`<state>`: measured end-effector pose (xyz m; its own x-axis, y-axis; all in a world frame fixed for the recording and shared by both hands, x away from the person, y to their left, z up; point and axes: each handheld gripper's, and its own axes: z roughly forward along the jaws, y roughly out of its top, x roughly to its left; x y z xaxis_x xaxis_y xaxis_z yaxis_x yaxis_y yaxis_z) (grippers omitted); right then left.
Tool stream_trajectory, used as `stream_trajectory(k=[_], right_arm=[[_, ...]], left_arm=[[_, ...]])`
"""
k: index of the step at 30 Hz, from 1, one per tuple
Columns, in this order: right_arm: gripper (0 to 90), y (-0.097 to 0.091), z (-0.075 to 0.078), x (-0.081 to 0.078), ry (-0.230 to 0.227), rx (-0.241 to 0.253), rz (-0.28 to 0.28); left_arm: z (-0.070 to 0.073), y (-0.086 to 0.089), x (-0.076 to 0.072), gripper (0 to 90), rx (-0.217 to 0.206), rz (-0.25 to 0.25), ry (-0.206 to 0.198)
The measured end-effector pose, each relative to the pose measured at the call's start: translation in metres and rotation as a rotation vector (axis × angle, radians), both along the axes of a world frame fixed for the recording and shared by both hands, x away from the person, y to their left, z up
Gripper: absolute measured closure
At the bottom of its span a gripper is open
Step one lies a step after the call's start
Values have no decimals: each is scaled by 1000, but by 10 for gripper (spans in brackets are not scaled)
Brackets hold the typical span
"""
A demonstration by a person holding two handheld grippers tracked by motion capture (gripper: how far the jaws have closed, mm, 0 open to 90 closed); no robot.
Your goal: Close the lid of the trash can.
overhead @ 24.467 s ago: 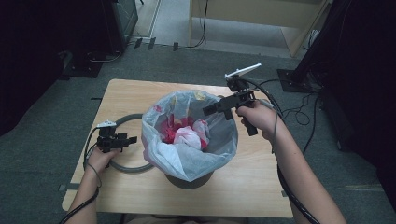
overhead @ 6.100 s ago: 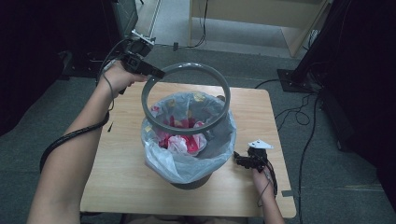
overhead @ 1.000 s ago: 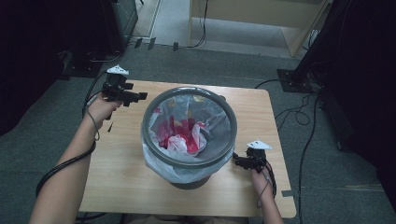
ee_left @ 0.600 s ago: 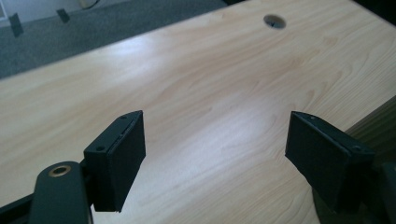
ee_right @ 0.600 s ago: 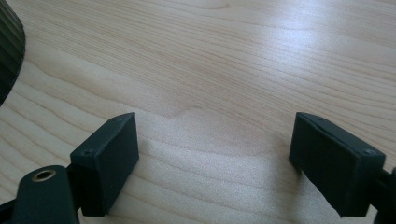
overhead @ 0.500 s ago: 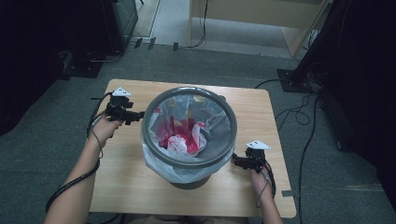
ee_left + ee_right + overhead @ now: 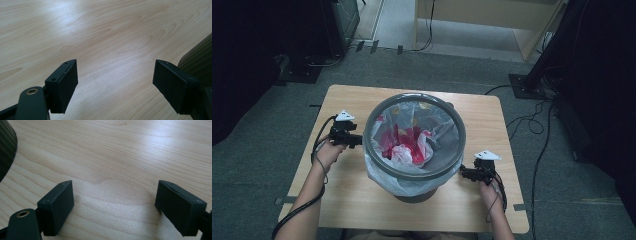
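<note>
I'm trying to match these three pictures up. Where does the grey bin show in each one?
High view: the grey bin stands mid-table, lined with a clear bag, between the two tongs.
Left gripper view: its ribbed dark wall is at the right edge, past the open jaws.
Right gripper view: the ribbed wall fills the upper left corner.
Shared landmark: the pale wooden table.

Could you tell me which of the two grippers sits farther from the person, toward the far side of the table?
The left gripper, beside the bin's left rim. The right gripper rests nearer the person, low at the bin's right. Both have open jaws over bare table.
</note>
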<state>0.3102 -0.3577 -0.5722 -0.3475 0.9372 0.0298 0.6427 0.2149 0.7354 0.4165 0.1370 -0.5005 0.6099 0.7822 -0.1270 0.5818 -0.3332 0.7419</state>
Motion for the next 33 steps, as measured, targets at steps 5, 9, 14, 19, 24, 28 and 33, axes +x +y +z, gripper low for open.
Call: stream_trajectory(k=[5, 9, 14, 19, 24, 28, 33], right_arm=[[152, 0, 0, 0, 1, -2, 2], [151, 1, 0, 0, 0, -1, 4], [151, 2, 0, 1, 0, -1, 7], [151, 2, 0, 1, -1, -2, 9], [151, 2, 0, 1, -1, -2, 9], [151, 2, 0, 1, 0, -1, 10], [151, 3, 0, 1, 0, 0, 15]], left_arm=[[-11, 1, -8, 207, 6, -3, -13], [-24, 1, -12, 207, 10, -9, 10], [-36, 0, -17, 206, 30, -19, 20], [-47, -1, -21, 207, 37, -18, 27], [-56, -3, -23, 206, 52, -25, 34], [-60, -3, -25, 207, 67, -43, 3], [-63, -3, -28, 206, 91, -59, -39]])
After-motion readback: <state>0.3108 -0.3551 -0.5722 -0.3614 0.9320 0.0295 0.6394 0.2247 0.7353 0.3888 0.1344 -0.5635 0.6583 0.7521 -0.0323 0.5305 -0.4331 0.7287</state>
